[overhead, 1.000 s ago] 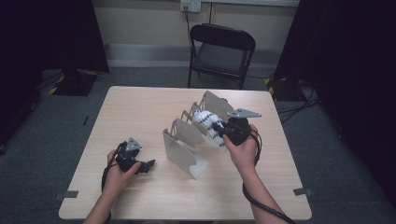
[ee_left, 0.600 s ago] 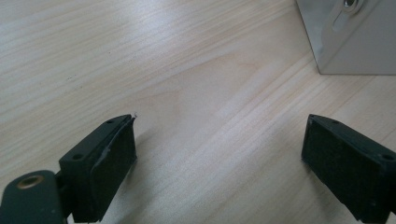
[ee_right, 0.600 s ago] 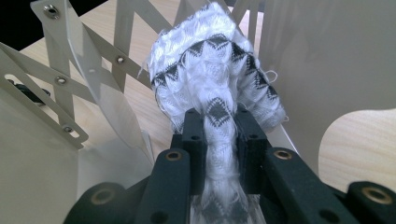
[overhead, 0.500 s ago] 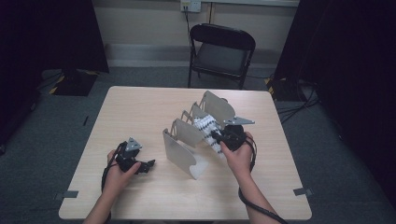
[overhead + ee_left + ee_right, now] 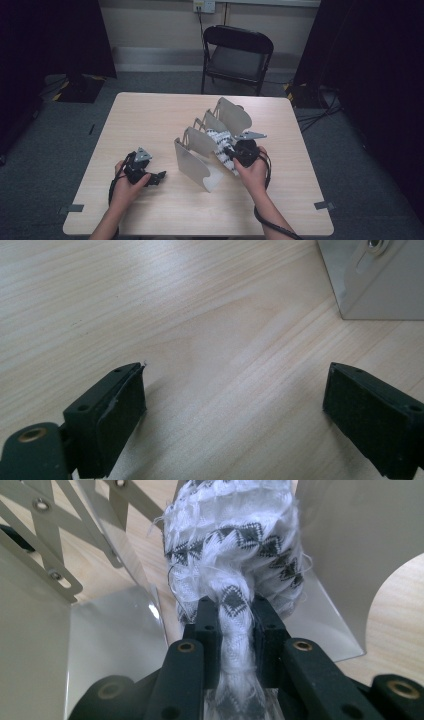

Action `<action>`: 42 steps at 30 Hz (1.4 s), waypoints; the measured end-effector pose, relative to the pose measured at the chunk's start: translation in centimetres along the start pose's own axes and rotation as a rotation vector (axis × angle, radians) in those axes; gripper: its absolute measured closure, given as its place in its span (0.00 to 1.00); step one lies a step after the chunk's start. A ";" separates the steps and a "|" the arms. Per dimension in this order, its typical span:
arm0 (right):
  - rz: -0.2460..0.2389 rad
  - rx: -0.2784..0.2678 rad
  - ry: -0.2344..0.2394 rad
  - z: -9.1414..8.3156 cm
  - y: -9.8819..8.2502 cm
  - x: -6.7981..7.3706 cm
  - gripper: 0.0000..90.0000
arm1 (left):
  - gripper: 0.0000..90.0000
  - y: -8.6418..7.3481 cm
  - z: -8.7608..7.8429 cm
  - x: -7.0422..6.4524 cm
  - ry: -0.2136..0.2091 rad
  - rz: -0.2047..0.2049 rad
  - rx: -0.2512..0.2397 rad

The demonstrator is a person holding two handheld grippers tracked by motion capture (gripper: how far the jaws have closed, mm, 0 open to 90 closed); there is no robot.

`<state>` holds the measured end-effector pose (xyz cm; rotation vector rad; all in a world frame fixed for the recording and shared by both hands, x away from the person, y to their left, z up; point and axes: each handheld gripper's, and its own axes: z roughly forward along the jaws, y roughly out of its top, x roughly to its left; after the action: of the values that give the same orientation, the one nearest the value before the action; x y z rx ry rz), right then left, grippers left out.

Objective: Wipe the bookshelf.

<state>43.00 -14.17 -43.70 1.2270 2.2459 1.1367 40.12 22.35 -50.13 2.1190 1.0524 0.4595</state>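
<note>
right claw (image 5: pixel 234 615) was clamped on a rolled white cloth with black diamond pattern (image 5: pixel 235 555), held in a slot of the grey expanding metal divider rack (image 5: pixel 192 160) on the pale wood bench (image 5: pixel 150 115). left claw (image 5: pixel 235 410) rested wide open, empty. best lowered straight between the plates, releasing once the cloth sat.

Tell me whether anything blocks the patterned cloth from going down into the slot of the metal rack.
Nothing visible blocks it. The right gripper, shut on the white cloth with black diamond pattern, holds it between two upright plates of the grey expandable metal rack. The gap around the cloth looks open down to the rack's floor; the lowest part sits hidden behind the cloth.
</note>
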 end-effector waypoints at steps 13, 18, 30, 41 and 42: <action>0.010 0.074 0.018 2.8 -2.5 0.5 0.86 | 0.11 0.0 0.0 0.0 0.000 0.000 0.000; -0.011 0.078 0.028 2.4 -2.4 0.9 0.86 | 0.11 0.0 0.0 0.0 0.000 0.000 0.000; -0.030 -0.098 0.034 -2.1 3.9 1.2 0.86 | 0.11 0.0 0.0 0.0 0.000 0.000 0.000; -0.042 -0.079 0.000 0.3 4.7 1.5 0.86 | 0.11 0.0 0.0 0.0 0.000 0.000 0.000; -0.038 -0.064 -0.002 0.8 4.2 1.4 0.86 | 0.11 0.0 0.0 0.0 0.000 0.000 0.000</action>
<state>45.00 -11.33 -40.77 1.1547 2.2044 1.1826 40.12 22.35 -50.13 2.1192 1.0524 0.4588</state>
